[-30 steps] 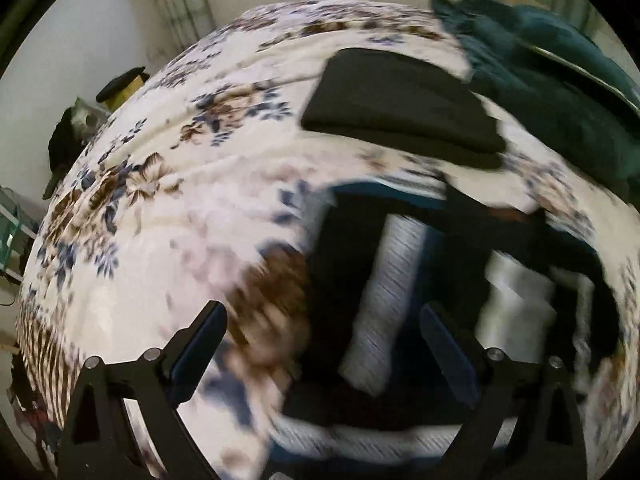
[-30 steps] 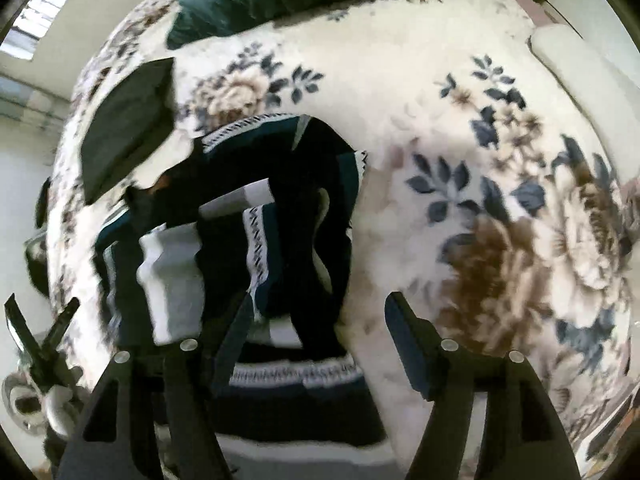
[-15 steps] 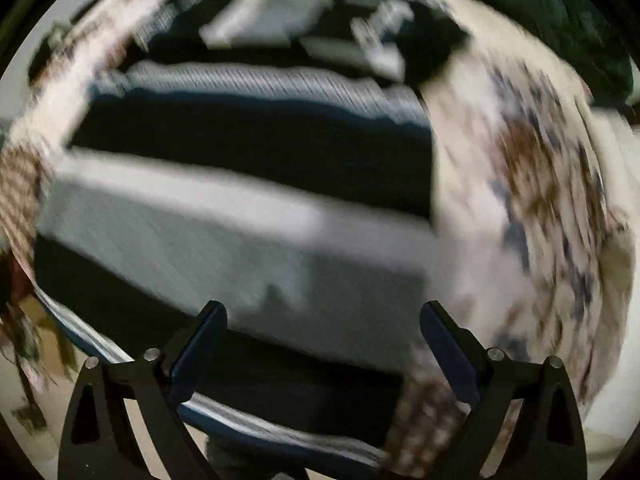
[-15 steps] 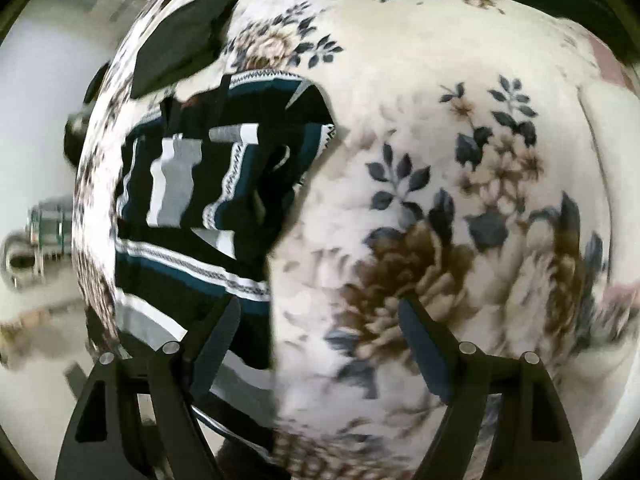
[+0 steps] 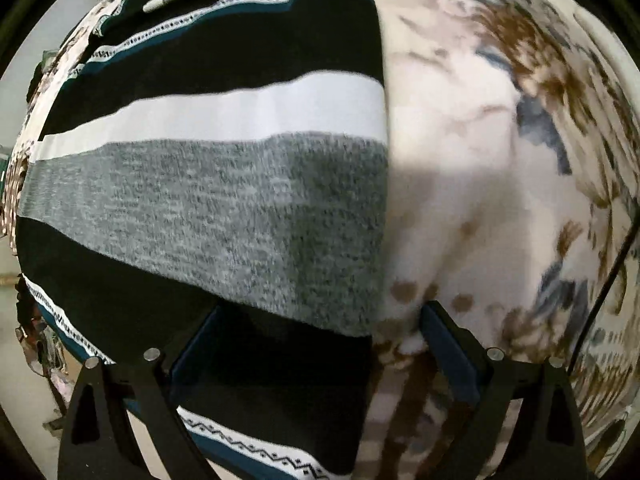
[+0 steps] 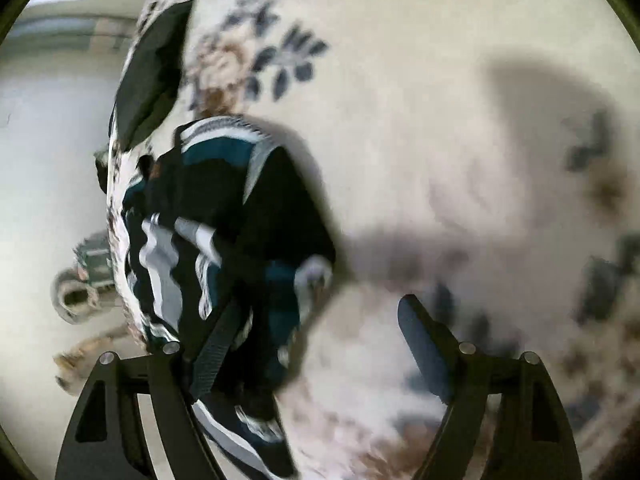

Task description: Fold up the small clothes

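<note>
While spread flat for folding on floral cream bedspread (image 5: 460, 160), striped black, white and grey knitted garment (image 5: 224, 184) untouched; left claw (image 5: 320, 344) and right claw (image 6: 320, 344) both wide open, empty.

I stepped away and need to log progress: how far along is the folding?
Done: a dark folded piece lies on the floral blanket. In hand: the striped garment lies unfolded, bunched at its far end; the left gripper and the right gripper are both open beside its edge. Left: folding it.
</note>
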The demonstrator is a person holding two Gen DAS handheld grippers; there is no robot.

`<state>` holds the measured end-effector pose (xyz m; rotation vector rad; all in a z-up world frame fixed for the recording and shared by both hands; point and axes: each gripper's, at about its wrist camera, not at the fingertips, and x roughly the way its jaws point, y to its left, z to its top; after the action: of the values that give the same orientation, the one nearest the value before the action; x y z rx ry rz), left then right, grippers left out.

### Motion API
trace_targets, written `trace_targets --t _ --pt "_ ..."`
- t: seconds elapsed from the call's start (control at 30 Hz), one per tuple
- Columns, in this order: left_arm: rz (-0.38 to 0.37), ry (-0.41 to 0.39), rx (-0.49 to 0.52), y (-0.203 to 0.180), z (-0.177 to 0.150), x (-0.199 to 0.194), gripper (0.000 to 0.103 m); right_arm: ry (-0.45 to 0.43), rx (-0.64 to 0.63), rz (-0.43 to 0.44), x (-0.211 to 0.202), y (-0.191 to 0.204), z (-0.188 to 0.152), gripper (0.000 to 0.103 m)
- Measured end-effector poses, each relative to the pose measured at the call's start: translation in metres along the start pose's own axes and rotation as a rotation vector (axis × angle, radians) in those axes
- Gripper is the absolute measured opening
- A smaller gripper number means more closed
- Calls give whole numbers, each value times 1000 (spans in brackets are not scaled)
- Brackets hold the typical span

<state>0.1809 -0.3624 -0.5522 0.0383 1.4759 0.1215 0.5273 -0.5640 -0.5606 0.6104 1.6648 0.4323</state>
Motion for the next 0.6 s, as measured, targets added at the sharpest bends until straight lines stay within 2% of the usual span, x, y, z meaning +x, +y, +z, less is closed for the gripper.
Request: trace_targets --t 0.03,0.07,0.1,0.13,0.2,0.23,0.27,0.43,0.6 --pt "-4 -14 0 1 2 -2 81 0 27 22 5 -2 2 83" --pt "-8 -35 2 3 5 -5 60 0 38 36 9 -1 3 83" --pt "-6 -46 8 6 8 -8 45 2 35 51 14 3 5 83" --pt "-10 -56 16 11 9 -12 39 4 22 74 17 8 7 81" --pt "-4 -88 23 13 12 -18 5 16 -4 85 24 20 10 60" --pt "9 -107 21 17 14 -22 6 15 -22 75 27 27 12 29" --pt "-3 -114 11 23 16 -25 6 13 -28 65 29 31 11 18" --pt "-31 -170 -43 57 18 -55 5 -46 -29 48 16 59 6 13" --pt "-72 -223 -154 114 16 -99 5 -60 -79 -6 -8 105 -3 12"
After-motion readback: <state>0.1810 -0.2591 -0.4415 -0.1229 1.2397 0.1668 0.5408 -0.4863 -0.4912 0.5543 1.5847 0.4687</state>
